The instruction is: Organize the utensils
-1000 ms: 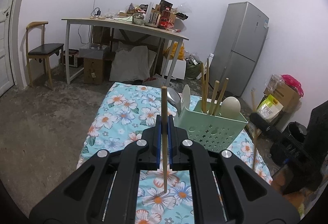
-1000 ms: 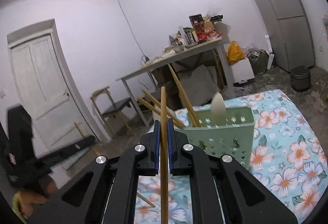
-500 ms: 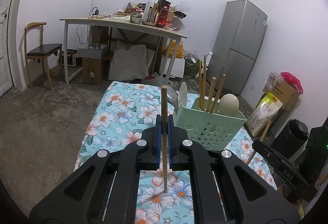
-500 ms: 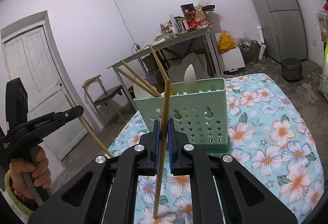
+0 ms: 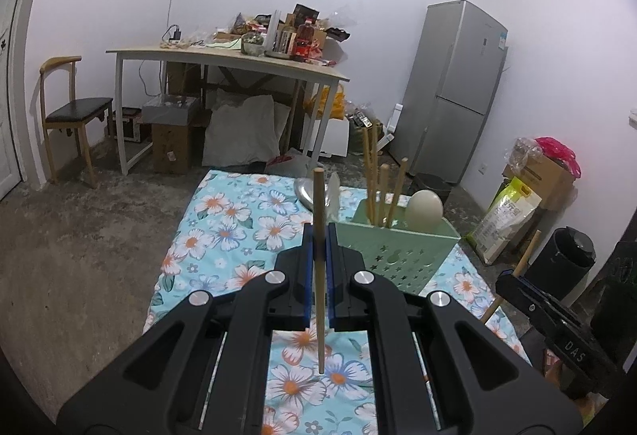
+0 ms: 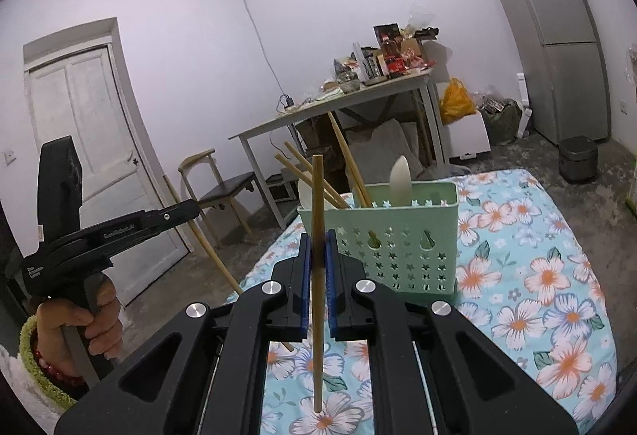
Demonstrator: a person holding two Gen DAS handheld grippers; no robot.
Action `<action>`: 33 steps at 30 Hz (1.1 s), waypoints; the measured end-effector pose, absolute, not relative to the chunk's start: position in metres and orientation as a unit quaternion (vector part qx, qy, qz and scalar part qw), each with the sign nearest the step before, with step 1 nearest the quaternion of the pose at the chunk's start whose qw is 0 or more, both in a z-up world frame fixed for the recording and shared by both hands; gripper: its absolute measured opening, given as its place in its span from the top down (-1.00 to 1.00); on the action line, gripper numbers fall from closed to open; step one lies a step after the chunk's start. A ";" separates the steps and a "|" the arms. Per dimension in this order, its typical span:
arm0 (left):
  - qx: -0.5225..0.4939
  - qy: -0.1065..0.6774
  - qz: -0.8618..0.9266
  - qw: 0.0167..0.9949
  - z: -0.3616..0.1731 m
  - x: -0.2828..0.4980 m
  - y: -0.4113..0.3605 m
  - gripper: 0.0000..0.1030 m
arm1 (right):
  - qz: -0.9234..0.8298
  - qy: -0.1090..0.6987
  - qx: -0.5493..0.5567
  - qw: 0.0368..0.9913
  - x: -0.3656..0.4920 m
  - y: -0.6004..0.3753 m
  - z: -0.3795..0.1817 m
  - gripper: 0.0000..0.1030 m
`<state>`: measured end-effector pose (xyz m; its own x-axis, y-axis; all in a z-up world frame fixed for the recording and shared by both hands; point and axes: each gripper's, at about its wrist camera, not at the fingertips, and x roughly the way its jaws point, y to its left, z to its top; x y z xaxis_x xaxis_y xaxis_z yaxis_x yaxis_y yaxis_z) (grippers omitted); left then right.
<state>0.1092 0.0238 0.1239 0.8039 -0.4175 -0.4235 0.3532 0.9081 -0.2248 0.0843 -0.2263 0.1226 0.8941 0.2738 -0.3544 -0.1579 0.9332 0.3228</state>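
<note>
Two chopsticks are being carried at this moment, one in each gripper. The left gripper point(image 5: 318, 275) is holding its jaws closed on a wooden chopstick point(image 5: 318, 220), which is standing almost upright between the blue pads, its lower tip hanging above the flowered cloth point(image 5: 223, 232) of the table. The right gripper point(image 6: 317, 275) is gripping a second chopstick point(image 6: 317, 208) in the same way, also nearly vertical.

The green basket point(image 5: 398, 251) is standing on the cloth, and it is already keeping several chopsticks, a pale spoon and a white handle. In the left wrist view the basket is lying just to the right of the jaws and a little farther. In the right wrist view the basket point(image 6: 414, 236) is also lying slightly to the right and directly behind the jaws, and it is looking larger there, so I am judging the right hand to be the nearer one. The left hand point(image 6: 79, 327) is showing at the left edge of that view, well apart from the basket.

Because each chopstick is pointing up and down, the coming move is probably asking for lifting it over the rim and lowering it straight in.
</note>
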 end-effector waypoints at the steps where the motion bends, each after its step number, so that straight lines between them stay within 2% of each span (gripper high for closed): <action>1: -0.067 0.236 -0.206 0.947 0.126 0.108 0.023 0.92 | 0.113 0.199 0.145 0.963 0.083 -0.227 0.124 0.86; 11: -0.087 0.211 -0.250 0.941 0.162 0.097 0.020 0.92 | 0.115 0.181 0.155 0.964 0.076 -0.242 0.137 0.86; 25: -0.131 0.106 -0.326 0.930 0.233 0.111 -0.002 0.92 | 0.108 0.178 0.165 0.964 0.087 -0.263 0.143 0.86; 33: -0.100 0.089 -0.307 0.942 0.228 0.147 -0.042 0.92 | 0.103 0.187 0.173 0.962 0.100 -0.270 0.139 0.86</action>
<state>0.1472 -0.0423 0.2275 0.7952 -0.5969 -0.1068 0.5610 0.7910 -0.2441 0.0999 -0.2702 0.1387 0.9089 0.2624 -0.3242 -0.1333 0.9193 0.3704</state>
